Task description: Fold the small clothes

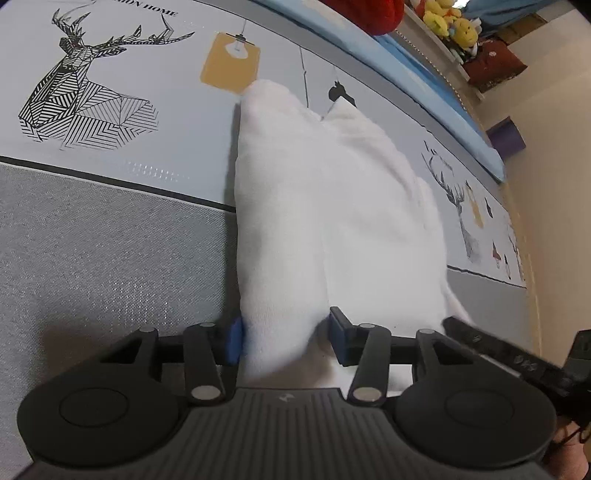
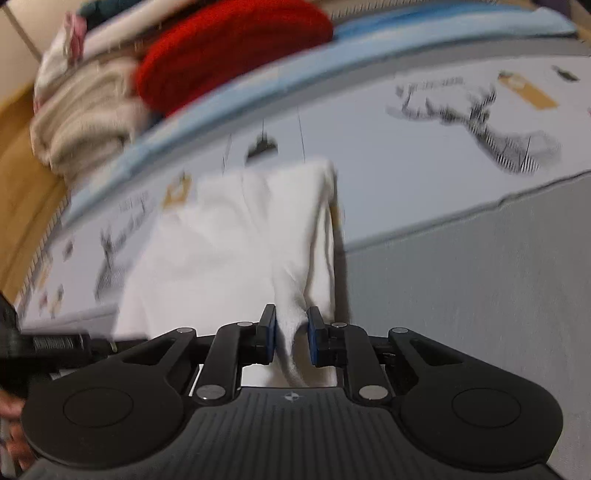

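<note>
A white garment [image 1: 332, 206] lies on the bedspread printed with deer [image 1: 92, 92], its near edge hanging over the grey band [image 1: 110, 266]. My left gripper [image 1: 286, 339] is shut on a thick bunch of the garment's near left edge, and both blue pads touch the cloth. In the right wrist view the same white garment [image 2: 229, 236] is blurred. There my right gripper [image 2: 291, 332] pinches a narrow fold at the garment's near right corner. Part of the right gripper's black body [image 1: 498, 354] shows at the lower right of the left wrist view.
A red knit item [image 2: 229, 51] and folded beige clothes [image 2: 85, 114] are piled beyond the garment on a blue sheet [image 1: 424, 85]. Yellow plush toys [image 1: 450, 22] sit on a shelf. A purple object [image 1: 506, 134] is on the floor beside the bed.
</note>
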The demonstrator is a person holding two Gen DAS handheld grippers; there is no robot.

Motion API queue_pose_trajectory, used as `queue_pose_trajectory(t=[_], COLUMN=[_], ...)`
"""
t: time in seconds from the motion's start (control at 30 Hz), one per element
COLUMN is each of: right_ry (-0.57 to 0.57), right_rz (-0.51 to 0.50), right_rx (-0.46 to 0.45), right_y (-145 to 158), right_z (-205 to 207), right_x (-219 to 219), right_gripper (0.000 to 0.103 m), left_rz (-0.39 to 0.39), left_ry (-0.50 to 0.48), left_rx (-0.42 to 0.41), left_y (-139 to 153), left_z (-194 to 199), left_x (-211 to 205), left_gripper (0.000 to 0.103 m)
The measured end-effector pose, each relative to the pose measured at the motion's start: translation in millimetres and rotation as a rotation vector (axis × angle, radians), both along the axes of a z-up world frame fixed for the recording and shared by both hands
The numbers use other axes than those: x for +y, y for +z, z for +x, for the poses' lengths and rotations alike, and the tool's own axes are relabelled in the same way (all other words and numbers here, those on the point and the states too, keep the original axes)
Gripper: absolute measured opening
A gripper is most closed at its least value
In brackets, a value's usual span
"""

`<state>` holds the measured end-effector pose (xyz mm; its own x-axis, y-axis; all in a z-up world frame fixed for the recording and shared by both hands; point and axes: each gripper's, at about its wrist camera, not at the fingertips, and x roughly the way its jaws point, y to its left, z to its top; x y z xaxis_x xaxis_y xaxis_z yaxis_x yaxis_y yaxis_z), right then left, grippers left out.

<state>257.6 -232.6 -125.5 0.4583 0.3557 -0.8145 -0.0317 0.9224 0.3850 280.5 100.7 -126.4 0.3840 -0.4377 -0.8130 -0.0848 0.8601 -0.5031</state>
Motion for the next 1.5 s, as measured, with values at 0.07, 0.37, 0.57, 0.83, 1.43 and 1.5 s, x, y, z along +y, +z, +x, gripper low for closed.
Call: queue_pose_trajectory(t=[0.07, 0.37, 0.57, 0.83, 1.43, 1.5], right_ry=[0.020, -0.079, -0.072, -0.097, -0.061, -0.056], right_rz=[-0.036, -0.124, -0.302, -0.249, -0.322, -0.307], right_rx=[0.036, 0.104, -0.167, -0.438, -0.438, -0.422], right_y=[-6.7, -11.3, 50.1, 125.2, 127.0, 123.1], right_z=[-0.8, -5.1, -46.4, -156.1, -275.9, -274.4], right_x=[0.9, -13.9, -9.2, -1.7, 27.7, 30.1], right_gripper=[0.017, 0.024, 0.053, 0.067, 0.069, 0.069], left_rz=[0.015, 0.251, 0.523, 0.531, 0.627, 0.610], left_ry=[-0.012, -0.066, -0.043, 0.026, 0.039, 0.050], left_rx=[-0.003, -0.055, -0.348, -0.565, -0.570, -0.566], left_y=[1.5, 30.4, 104.3, 166.0, 124.4, 124.5], left_z=[-2.2, -35.5, -97.8, -215.6, -308.6, -305.3], left_x=[0.8, 0.8, -8.7, -42.2, -92.0, -89.3], left_gripper=[0.052, 0.068, 0.099, 0.103, 0.103, 0.103])
